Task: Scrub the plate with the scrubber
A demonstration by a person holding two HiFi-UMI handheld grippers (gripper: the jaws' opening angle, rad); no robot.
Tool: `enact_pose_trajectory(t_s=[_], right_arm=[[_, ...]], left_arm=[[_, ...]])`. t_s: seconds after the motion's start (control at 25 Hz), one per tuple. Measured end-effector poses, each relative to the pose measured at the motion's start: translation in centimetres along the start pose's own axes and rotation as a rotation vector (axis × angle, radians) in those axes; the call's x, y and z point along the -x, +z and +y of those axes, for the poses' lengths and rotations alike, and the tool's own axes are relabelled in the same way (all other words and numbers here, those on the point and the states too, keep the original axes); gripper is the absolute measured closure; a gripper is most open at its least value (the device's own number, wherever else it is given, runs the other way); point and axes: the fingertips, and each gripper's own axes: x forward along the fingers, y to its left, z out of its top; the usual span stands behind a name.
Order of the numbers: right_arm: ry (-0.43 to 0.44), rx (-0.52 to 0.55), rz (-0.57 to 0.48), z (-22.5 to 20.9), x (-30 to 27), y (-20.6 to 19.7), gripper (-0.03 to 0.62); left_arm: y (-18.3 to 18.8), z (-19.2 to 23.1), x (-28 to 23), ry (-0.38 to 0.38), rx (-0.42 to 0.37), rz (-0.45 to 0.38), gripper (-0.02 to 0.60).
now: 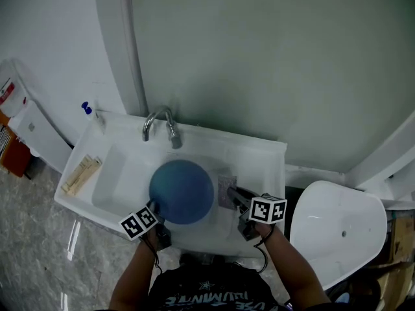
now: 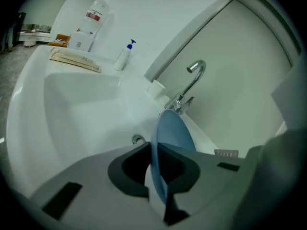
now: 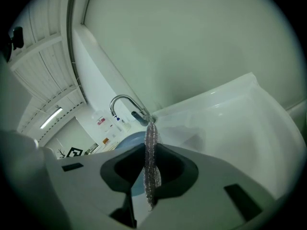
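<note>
A round blue plate (image 1: 182, 190) hangs over the white sink (image 1: 123, 173), held by its near-left rim in my left gripper (image 1: 157, 214). In the left gripper view the plate (image 2: 169, 138) stands edge-on between the shut jaws of the left gripper (image 2: 154, 176). My right gripper (image 1: 238, 199) is at the plate's right side, shut on a flat silvery mesh scrubber (image 1: 225, 188). The right gripper view has the scrubber (image 3: 151, 162) pinched upright in the right gripper (image 3: 149, 176), with the plate (image 3: 128, 143) just behind it to the left.
A chrome tap (image 1: 162, 126) rises at the sink's back rim. A blue-capped pump bottle (image 1: 89, 111) and a pale cloth bundle (image 1: 81, 173) sit on the sink's left ledge. A white toilet (image 1: 334, 229) stands to the right. The drain (image 2: 138, 139) lies in the basin.
</note>
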Motion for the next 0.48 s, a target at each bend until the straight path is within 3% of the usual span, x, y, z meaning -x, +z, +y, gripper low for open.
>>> enact_pose_trajectory(t_s=[0.24, 0.48], right_arm=[[-0.015, 0.049, 0.027, 0.3, -0.2, -0.2, 0.516], [0.008, 0.072, 0.047, 1.4, -0.8, -0.7, 0.516]], left_arm=[[-2.1, -0.7, -3.3, -0.004, -0.077, 0.147, 0.554], [-3.7, -0.6, -5.5, 0.008, -0.105, 0.237, 0.552]])
